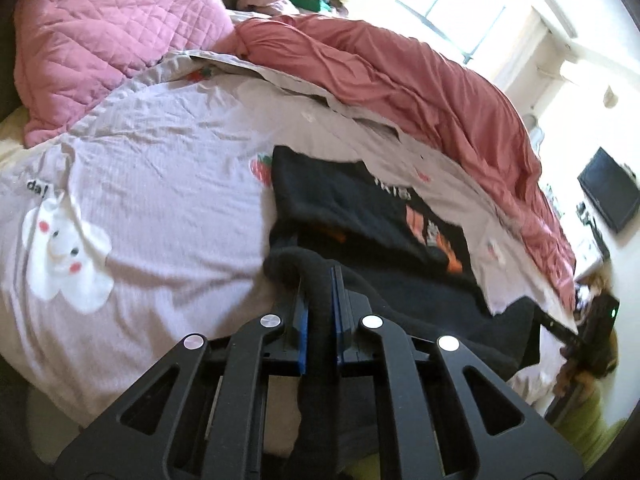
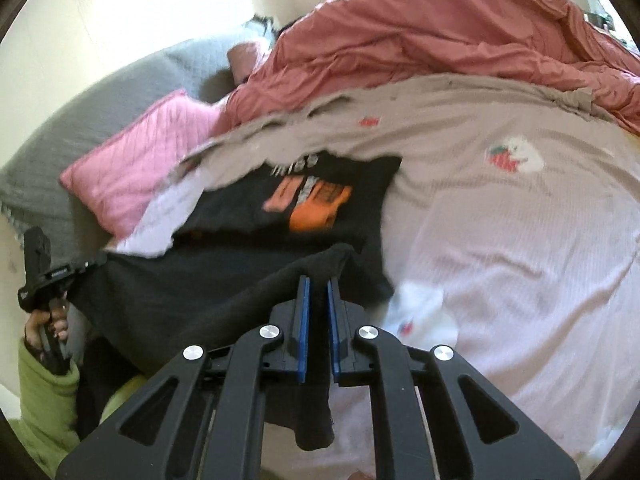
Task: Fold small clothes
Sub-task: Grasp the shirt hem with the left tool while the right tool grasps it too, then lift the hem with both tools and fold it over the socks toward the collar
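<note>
A black T-shirt (image 1: 360,216) with an orange print lies on the bed; it also shows in the right wrist view (image 2: 280,216). My left gripper (image 1: 318,276) is shut on the shirt's near hem at one corner. My right gripper (image 2: 318,284) is shut on the hem at the other corner. The hem is lifted and stretched between the two grippers, over the lower part of the shirt. The right gripper shows at the right edge of the left wrist view (image 1: 560,326), and the left gripper at the left edge of the right wrist view (image 2: 86,266).
The shirt lies on a pale lilac bedspread (image 1: 160,184) with strawberry and bunny prints. A rumpled red duvet (image 1: 420,80) lies behind it. A pink quilted pillow (image 1: 104,36) is at the far left. A dark screen (image 1: 608,196) hangs on the right wall.
</note>
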Demonstrator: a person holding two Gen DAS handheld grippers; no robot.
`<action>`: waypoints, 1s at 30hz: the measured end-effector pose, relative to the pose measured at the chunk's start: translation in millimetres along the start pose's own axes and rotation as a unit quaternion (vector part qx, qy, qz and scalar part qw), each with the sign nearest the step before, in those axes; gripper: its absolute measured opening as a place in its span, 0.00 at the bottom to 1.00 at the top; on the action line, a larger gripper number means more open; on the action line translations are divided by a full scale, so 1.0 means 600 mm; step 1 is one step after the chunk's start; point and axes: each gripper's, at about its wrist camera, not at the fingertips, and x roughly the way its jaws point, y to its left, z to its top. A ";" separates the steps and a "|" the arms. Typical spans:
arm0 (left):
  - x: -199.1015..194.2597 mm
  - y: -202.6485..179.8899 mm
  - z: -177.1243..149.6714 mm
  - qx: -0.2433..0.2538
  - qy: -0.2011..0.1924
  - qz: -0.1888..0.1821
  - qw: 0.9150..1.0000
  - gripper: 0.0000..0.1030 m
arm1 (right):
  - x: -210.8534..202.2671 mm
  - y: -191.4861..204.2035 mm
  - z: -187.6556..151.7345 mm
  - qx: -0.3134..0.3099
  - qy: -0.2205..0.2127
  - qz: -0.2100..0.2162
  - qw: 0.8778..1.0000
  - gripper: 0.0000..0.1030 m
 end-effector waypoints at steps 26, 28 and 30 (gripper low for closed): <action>0.202 0.093 0.076 -0.125 0.015 -0.018 0.992 0.20 | 0.176 -0.086 0.088 0.066 0.021 -0.079 0.994 0.21; 0.183 0.103 0.061 -0.135 0.006 -0.036 0.990 0.37 | 0.165 -0.089 0.087 0.069 0.018 -0.078 0.994 0.35; 0.165 0.106 0.051 -0.135 -0.003 -0.046 0.990 0.52 | 0.153 -0.091 0.083 0.074 0.016 -0.077 0.994 0.37</action>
